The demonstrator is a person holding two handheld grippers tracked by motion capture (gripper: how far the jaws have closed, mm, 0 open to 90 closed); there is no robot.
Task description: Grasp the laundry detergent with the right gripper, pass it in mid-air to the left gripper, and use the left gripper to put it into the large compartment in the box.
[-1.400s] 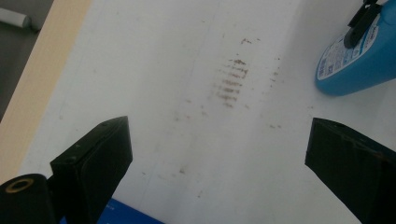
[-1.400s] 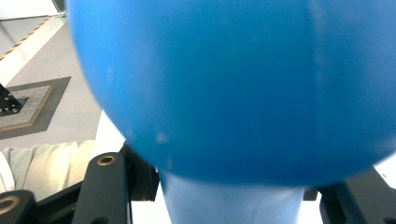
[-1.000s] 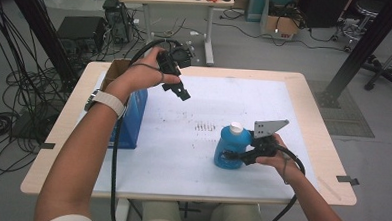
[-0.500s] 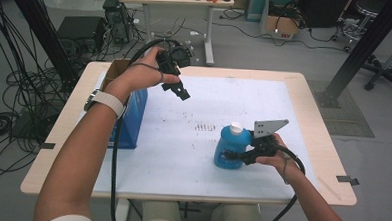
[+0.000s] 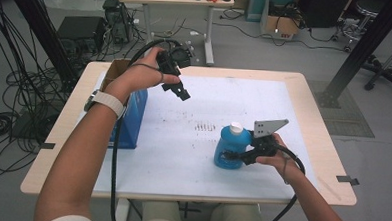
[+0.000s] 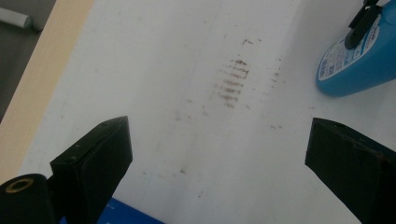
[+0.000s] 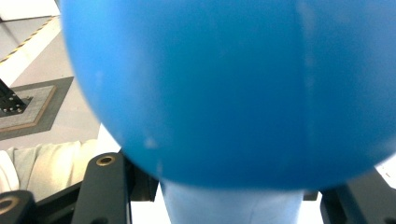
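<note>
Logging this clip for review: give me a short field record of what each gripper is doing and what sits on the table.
held object: blue plastic bottle with white cap, upright
right gripper: shut on the bottle's side
left gripper: open, empty, raised above the white mat
other items: blue box at the mat's left edge, under the left forearm
mat marks: brown smudges left of the bottle

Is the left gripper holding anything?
No, the left gripper has its jaws wide apart above the white mat, with nothing between them.
</note>
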